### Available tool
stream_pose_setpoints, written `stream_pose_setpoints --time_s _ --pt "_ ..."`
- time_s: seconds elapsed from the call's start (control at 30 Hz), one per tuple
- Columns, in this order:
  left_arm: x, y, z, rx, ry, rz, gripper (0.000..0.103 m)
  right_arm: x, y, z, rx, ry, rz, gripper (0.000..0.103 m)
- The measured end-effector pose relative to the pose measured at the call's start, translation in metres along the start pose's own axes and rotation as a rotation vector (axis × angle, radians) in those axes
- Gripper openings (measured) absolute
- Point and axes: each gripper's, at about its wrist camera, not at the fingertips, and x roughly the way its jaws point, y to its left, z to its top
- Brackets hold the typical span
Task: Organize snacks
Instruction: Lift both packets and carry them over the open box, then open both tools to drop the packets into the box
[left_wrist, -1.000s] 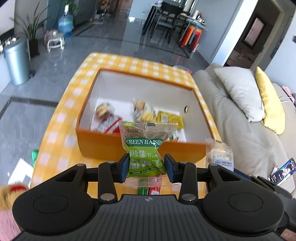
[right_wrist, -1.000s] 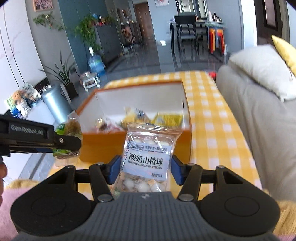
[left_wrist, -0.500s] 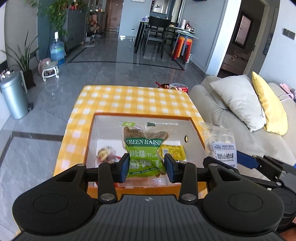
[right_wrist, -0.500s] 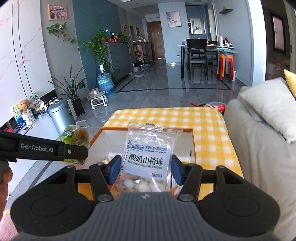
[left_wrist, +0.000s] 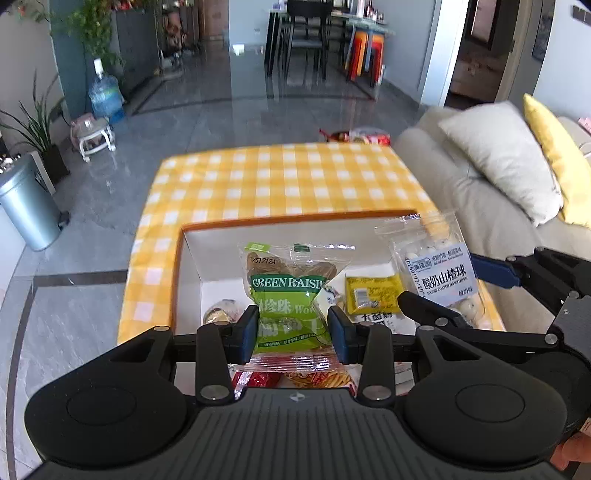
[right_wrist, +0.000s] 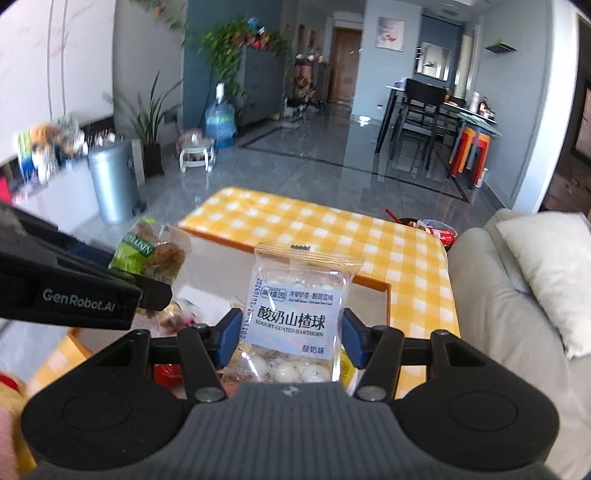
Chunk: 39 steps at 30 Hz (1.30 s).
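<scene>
Both packets (left_wrist: 291, 295) now upright above box (left_wrist: 184, 266)

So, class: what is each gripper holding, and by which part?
Left gripper: green raisin packet, pinched across its lower half. Right gripper: yogurt-coated hawthorn packet, gripped by its side edges, low down.

A sunlit living room with a glossy grey tiled floor (left_wrist: 229, 110) — a beige sofa (left_wrist: 480, 206) bearing white and yellow cushions on one side, a steel bin (right_wrist: 110, 181), potted plants (right_wrist: 147, 122) and a water jug (right_wrist: 219, 118) opposite — and a dark dining table (right_wrist: 424, 107) beyond.
</scene>
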Motion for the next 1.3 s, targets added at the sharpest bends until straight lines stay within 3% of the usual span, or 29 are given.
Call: stream_pose_setpoints --time_s 0.23,0.7,1.3 --pt "0.042 0.005 0.002 0.034 0.093 0.012 0.045 0.048 0.003 -0.004 -0.127 0.095 -0.009 0.055" --pt "0.095 -0.002 0.011 0.238 0.194 0.217 0.045 0.118 0.009 -0.017 -0.291 0.291 -0.088 0.055" --pt "0.126 0.006 0.005 0.277 0.28 0.242 0.045 0.153 0.009 -0.023 -0.342 0.415 -0.132 0.059"
